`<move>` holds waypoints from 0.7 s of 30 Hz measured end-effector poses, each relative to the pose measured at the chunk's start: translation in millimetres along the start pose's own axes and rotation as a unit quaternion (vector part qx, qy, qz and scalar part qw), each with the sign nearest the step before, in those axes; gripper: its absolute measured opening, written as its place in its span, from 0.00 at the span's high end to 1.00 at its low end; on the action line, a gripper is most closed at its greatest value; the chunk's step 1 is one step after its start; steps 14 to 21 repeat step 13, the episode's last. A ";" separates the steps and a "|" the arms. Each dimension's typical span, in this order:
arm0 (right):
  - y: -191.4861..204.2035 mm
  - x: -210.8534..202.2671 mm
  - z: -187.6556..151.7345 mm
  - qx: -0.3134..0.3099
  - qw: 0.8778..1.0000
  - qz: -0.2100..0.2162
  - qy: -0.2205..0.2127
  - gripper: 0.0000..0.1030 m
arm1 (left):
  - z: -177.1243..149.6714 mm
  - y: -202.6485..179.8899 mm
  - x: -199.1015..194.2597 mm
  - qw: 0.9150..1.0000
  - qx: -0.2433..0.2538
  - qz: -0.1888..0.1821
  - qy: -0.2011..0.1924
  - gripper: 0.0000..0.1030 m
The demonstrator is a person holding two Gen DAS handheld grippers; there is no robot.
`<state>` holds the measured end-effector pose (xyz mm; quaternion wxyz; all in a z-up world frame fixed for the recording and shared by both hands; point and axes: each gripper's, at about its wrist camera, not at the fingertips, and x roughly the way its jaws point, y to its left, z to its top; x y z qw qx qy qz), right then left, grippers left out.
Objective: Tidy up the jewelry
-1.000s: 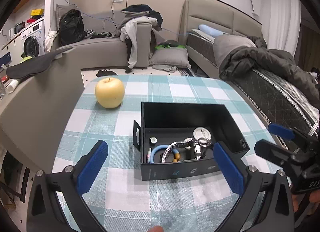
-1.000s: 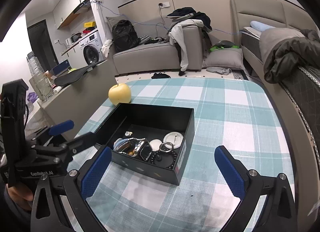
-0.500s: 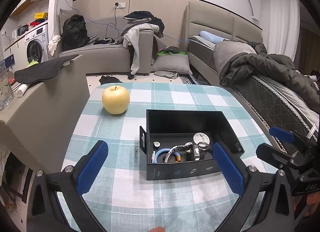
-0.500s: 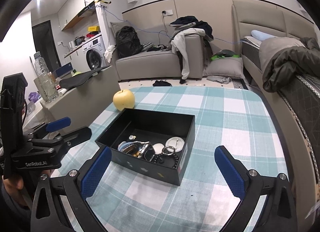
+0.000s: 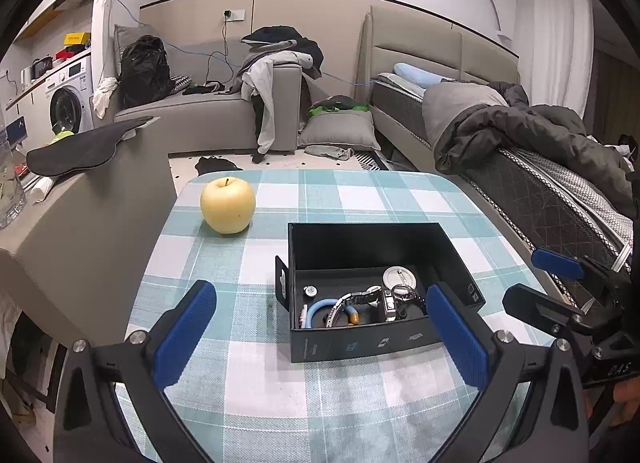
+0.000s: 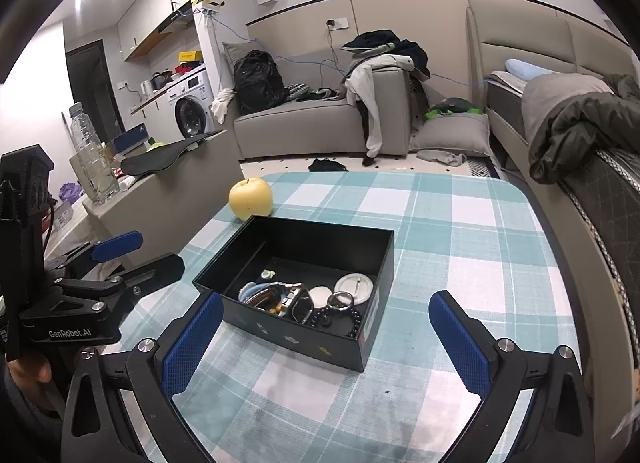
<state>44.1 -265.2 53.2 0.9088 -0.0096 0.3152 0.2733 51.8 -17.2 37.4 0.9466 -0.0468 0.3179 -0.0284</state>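
Observation:
An open black box [image 5: 360, 343] [image 6: 320, 347] stands on the checked table. Inside lie a metal watch [image 5: 360, 299] [image 6: 280, 295], a blue bangle [image 5: 316, 309], a white round badge [image 5: 400, 276] [image 6: 354, 285], a ring [image 6: 340, 299] and a black bead bracelet [image 6: 336, 317]. My left gripper [image 5: 320, 337] is open and empty, held back above the table's near edge in front of the box. My right gripper [image 6: 326, 343] is open and empty, to the right of the box; it also shows in the left wrist view [image 5: 536, 283].
A yellow apple [image 5: 228, 205] [image 6: 251, 198] sits on the teal checked tablecloth [image 5: 360, 195] behind the box to the left. A grey counter [image 5: 80, 199] stands left of the table, a bed [image 5: 540, 167] to the right, a sofa [image 5: 208, 119] behind.
Both grippers have drawn back and up from the box, which looks smaller and farther now. Both stay open and empty. The box contents have not moved.

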 end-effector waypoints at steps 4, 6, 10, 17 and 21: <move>0.8 0.3 0.5 -0.001 1.000 0.002 0.000 0.00 | 0.4 0.9 0.1 1.000 -0.001 0.002 0.001 0.01; 1.0 0.3 0.7 -0.001 1.000 0.002 0.001 0.00 | 0.4 1.0 0.7 1.000 -0.002 0.002 0.002 0.01; 0.7 0.6 1.0 -0.001 1.000 0.003 0.002 0.00 | -0.5 1.9 1.5 1.000 -0.004 0.002 0.004 0.01; 0.9 0.4 0.9 -0.001 1.000 0.004 0.002 0.00 | -0.7 1.8 3.1 1.000 -0.002 0.003 0.007 0.01; 0.9 0.4 0.9 -0.001 1.000 0.004 0.002 0.00 | -0.7 1.8 3.1 1.000 -0.002 0.003 0.007 0.01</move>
